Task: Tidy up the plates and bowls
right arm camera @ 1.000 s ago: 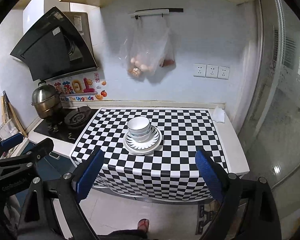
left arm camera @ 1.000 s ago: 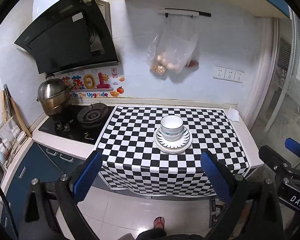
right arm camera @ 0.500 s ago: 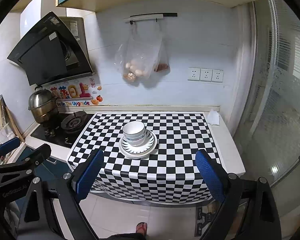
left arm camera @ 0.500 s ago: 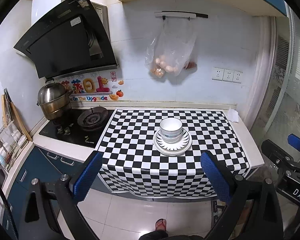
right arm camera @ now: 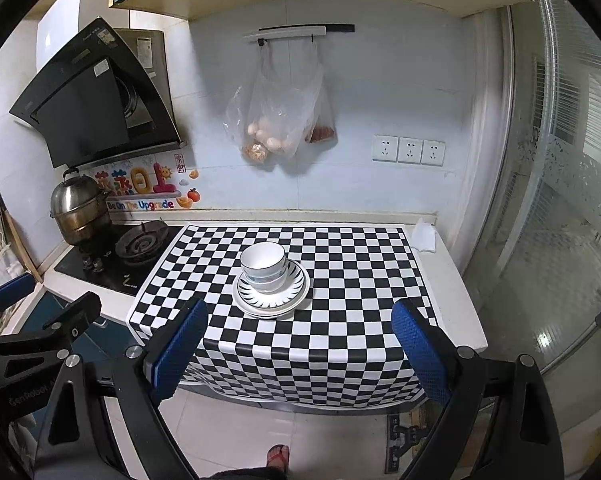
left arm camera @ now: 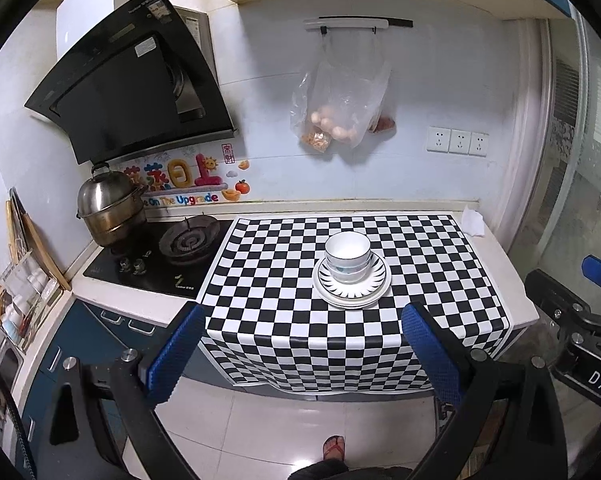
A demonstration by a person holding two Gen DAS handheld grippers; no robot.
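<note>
White bowls (left arm camera: pixel 347 254) are stacked on stacked white plates (left arm camera: pixel 374 284) with a dark ray pattern, in the middle of the checkered counter. The same bowls (right arm camera: pixel 263 264) and plates (right arm camera: pixel 296 284) show in the right wrist view. My left gripper (left arm camera: pixel 300 348) is open and empty, held back from the counter's front edge above the floor. My right gripper (right arm camera: pixel 296 344) is open and empty, also back from the counter. Each gripper shows at the edge of the other's view.
A black-and-white checkered cloth (left arm camera: pixel 284 320) covers the counter and hangs over its front. A gas hob (left arm camera: pixel 168 252) with a steel pot (left arm camera: pixel 108 208) is at the left. Plastic bags (left arm camera: pixel 340 108) hang on the wall. A white tissue (left arm camera: pixel 472 222) lies at the back right.
Both grippers have drawn back and risen a little, so the counter and dish stack look farther away. The dishes have not moved. Both grippers stay open.
</note>
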